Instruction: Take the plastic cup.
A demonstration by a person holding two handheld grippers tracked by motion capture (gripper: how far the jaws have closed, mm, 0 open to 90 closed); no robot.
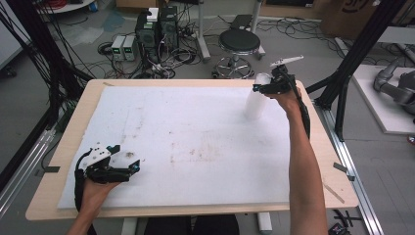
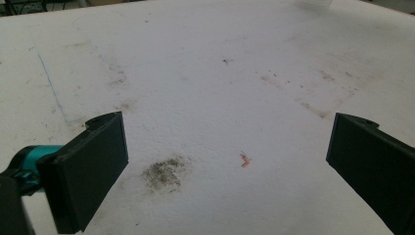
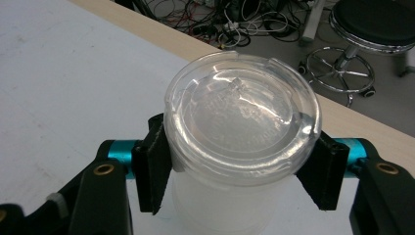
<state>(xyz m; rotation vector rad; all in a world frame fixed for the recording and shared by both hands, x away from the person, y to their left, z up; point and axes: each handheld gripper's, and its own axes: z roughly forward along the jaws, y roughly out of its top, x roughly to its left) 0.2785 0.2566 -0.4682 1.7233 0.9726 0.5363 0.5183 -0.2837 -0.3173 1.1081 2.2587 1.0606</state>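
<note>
We count one lidded plastic cup point(image 1: 258, 100) on the surface point(image 1: 195, 142), standing upright at its far right corner, close to the far edge. Its one clear lid point(image 3: 242, 120) sits on top, seen from above in the right gripper view. We hold two grippers. The right gripper point(image 1: 266, 88) has its two jaws on either side of the cup just under the lid rim, pinching it. The left gripper point(image 1: 128, 168) rests at the near left of the surface, well apart from the cup, its two jaws spread wide with nothing between them. On the floor beyond the far edge we see one black stool point(image 1: 239, 44).
</note>
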